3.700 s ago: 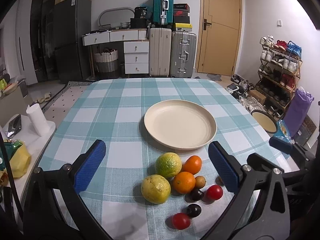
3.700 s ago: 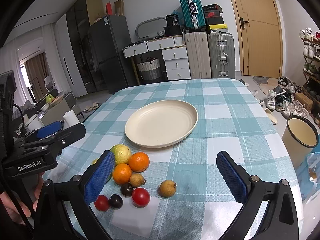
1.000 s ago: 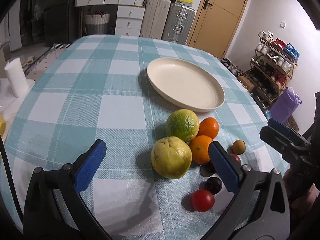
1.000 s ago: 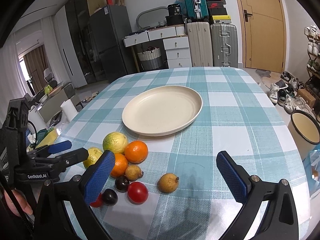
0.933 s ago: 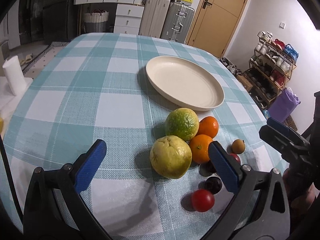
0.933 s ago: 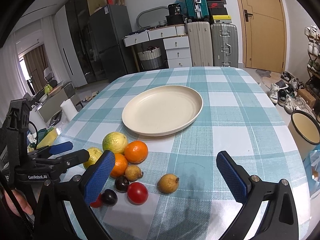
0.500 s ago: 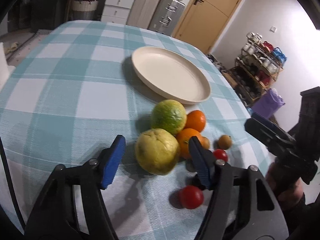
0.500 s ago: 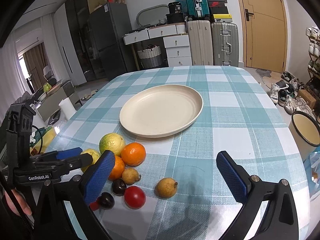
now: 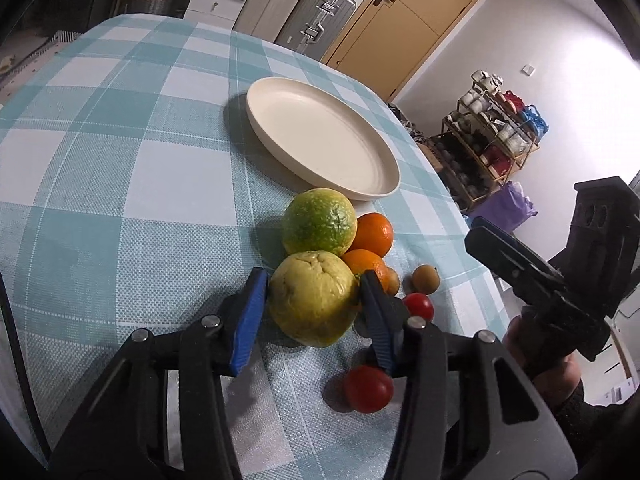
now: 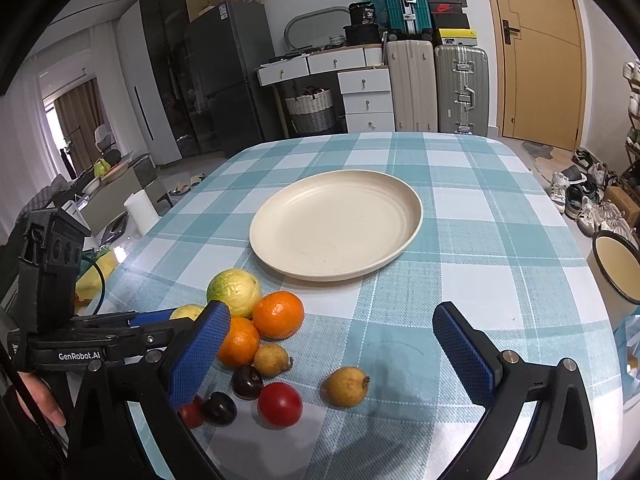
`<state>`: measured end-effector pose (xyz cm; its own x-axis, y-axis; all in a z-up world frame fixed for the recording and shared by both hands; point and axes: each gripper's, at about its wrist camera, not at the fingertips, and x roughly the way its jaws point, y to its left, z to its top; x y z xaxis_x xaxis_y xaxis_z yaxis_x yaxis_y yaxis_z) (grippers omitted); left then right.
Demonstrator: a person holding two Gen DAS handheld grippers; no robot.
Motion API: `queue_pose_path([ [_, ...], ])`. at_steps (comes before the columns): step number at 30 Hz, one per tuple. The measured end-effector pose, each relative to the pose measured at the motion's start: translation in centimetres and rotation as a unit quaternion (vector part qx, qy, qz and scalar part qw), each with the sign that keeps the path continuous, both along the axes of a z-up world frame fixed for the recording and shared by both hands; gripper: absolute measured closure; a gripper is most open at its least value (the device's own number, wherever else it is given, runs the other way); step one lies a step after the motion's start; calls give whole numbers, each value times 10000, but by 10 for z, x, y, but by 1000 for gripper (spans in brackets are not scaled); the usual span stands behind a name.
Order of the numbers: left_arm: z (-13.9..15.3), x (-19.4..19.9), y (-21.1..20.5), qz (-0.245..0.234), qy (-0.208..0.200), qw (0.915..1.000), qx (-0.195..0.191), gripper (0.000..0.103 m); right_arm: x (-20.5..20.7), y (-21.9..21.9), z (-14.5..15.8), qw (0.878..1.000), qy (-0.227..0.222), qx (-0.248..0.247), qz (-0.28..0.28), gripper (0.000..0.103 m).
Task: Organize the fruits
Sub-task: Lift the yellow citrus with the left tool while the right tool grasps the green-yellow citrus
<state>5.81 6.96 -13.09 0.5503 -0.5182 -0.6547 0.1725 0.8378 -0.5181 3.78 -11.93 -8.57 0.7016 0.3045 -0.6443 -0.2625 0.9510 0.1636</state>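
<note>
The table (image 10: 472, 216), covered in a teal checked cloth, is standing in a room with suitcases and a door behind it. The plate (image 10: 412, 200) is sitting empty near the table's middle, and the fruit is lying in a cluster at its 7 o'clock in the right wrist view.

The left gripper (image 9: 316, 300) is now closing around the yellow fruit (image 9: 314, 298), where a second ago its fingers were spread wide on either side of the cluster. The blue pads are now bracketing the fruit, apparently touching both flanks. The fruit is still resting on the cloth, touching an orange (image 9: 366, 266) at its 2 o'clock and the green fruit (image 9: 319, 222) at its 12 o'clock.

The right gripper (image 10: 332, 344) is hovering with its fingers wide, holding nothing, above the pear (image 10: 346, 386) and a tomato (image 10: 280, 404).

Judgement: the grasp phase is starting and no fruit is yet on the plate. The next move is likely requiring a firm squeeze and a lift toward the plate. Risk: neighbouring fruits are crowding the pad on the orange's side and may roll when the yellow fruit is lifting away.
</note>
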Motion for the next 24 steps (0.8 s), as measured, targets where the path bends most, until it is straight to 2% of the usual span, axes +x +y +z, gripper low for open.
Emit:
queue_pose_path([
  [17, 6, -12, 10, -10, -90, 9999, -85, 58, 9, 8, 0, 9999, 23, 9, 123, 0],
  [24, 18, -17, 30, 216, -230, 9994, -106, 58, 16, 16, 6, 9986, 90, 179, 487, 0],
])
